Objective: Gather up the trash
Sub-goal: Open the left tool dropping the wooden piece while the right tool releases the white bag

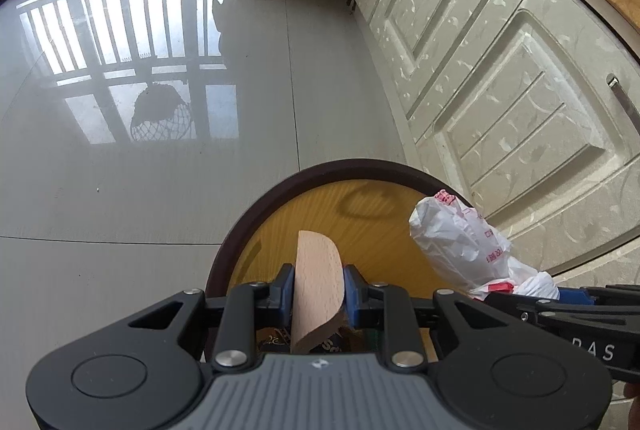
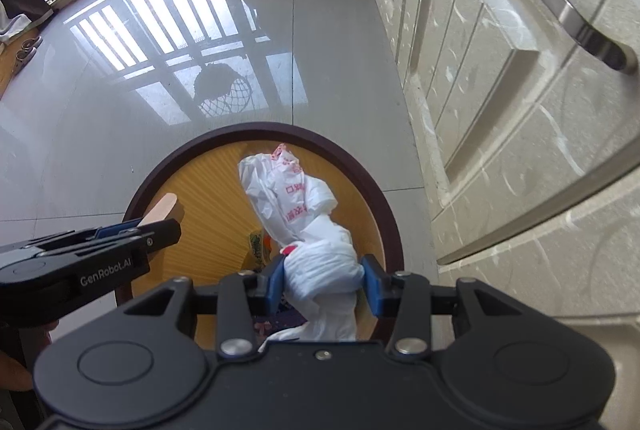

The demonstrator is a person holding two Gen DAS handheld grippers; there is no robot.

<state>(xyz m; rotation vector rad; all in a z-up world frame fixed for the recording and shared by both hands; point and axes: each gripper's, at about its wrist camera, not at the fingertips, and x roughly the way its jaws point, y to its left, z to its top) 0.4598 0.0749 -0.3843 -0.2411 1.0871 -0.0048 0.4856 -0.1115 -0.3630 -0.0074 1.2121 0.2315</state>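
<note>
Left gripper (image 1: 319, 290) clamped on one wooden piece (image 1: 318, 286), right gripper (image 2: 324, 282) squeezing one white plastic bag (image 2: 304, 214), both over one round bin (image 2: 172, 154).

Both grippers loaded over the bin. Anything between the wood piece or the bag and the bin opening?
Nothing visible. The left gripper is shut on the wooden piece, the right gripper on the white plastic bag, both above the round bin. Its mouth is open, no lid; some wrappers already lie inside.
</note>
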